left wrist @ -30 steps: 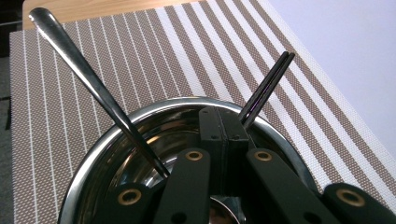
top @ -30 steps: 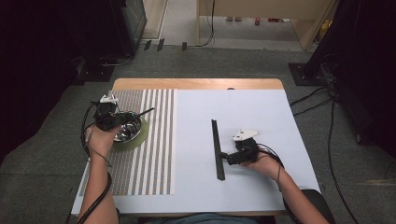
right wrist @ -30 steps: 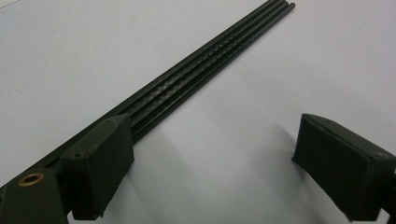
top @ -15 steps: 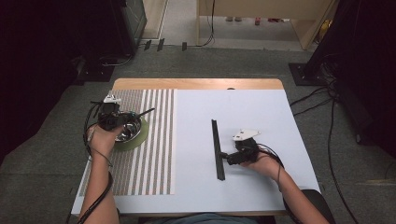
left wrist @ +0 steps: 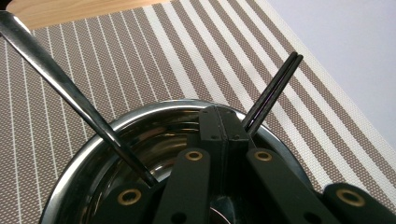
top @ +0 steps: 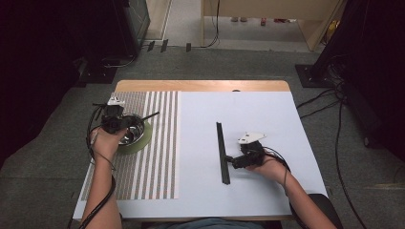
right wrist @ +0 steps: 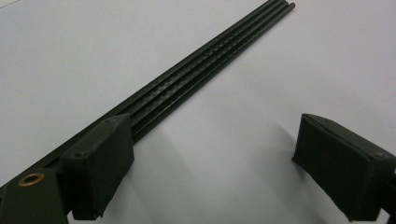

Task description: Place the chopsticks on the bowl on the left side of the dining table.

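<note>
My left gripper (left wrist: pixel 223 122) has its jaws pressed together, pad flat against pad, and a pair of thin black chopsticks (left wrist: pixel 273 93) slants out from just beside their tips toward the upper right of the left gripper view. The two sticks lie side by side, glossy and straight, with blunt squared ends; whether my pads actually pinch their lower ends I cannot tell, since the jaws cover that spot. Below my jaws sits a shiny steel bowl (left wrist: pixel 140 122), round, its polished wall mirroring the dark jaws. A long metal handle (left wrist: pixel 56 81) crosses from the upper left corner of that view down into the bowl. Under the bowl lies a brown and white striped placemat (left wrist: pixel 154 51), finely woven.

In the high view my left gripper (top: pixel 114 121) sits at the left, over the bowl (top: pixel 136 132), which rests on a green coaster (top: pixel 143 140) on the striped mat.

My right gripper (right wrist: pixel 210 172) holds its jaws wide apart with nothing between them, just bare white tabletop (right wrist: pixel 280 70). Just beside the left pad in the right gripper view runs a bundle of long black rods (right wrist: pixel 205 65), matt and faintly textured, running away toward the upper right corner. In the high view the rods (top: pixel 221 152) lie near the middle of the table, running up and down the frame, with my right gripper (top: pixel 237 161) just to their right.
</note>
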Available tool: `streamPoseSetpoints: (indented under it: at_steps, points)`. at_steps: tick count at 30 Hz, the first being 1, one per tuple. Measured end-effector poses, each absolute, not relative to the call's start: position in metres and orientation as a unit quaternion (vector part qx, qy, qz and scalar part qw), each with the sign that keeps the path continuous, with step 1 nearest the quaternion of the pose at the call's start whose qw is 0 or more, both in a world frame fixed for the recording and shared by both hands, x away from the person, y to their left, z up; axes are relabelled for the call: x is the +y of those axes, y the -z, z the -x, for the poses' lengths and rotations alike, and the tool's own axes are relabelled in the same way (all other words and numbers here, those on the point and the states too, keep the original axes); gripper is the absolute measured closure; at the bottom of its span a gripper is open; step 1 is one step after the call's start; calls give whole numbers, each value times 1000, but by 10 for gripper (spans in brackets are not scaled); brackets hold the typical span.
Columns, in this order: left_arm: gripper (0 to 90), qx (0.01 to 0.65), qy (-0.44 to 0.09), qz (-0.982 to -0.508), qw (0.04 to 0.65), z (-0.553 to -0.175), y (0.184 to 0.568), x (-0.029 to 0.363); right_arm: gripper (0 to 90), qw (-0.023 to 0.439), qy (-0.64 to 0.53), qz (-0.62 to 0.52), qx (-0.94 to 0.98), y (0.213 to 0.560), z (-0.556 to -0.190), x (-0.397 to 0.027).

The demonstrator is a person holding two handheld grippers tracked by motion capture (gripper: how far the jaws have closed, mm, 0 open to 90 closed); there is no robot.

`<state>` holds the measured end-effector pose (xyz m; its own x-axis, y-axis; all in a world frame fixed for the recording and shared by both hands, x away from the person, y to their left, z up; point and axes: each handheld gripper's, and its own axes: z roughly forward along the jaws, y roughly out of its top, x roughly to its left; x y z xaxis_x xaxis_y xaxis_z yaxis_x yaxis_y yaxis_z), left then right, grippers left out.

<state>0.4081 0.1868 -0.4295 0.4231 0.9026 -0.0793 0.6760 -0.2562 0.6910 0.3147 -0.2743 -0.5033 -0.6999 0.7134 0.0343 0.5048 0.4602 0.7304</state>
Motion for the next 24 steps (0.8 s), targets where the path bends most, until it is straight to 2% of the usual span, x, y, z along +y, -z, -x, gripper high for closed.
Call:
streamPoseSetpoints:
  at_steps: [24]
  points:
    - [900, 498, -160, -789, 323, -397, 431, 183, 114, 140, -373, -361, 843, 503, -315, -274]
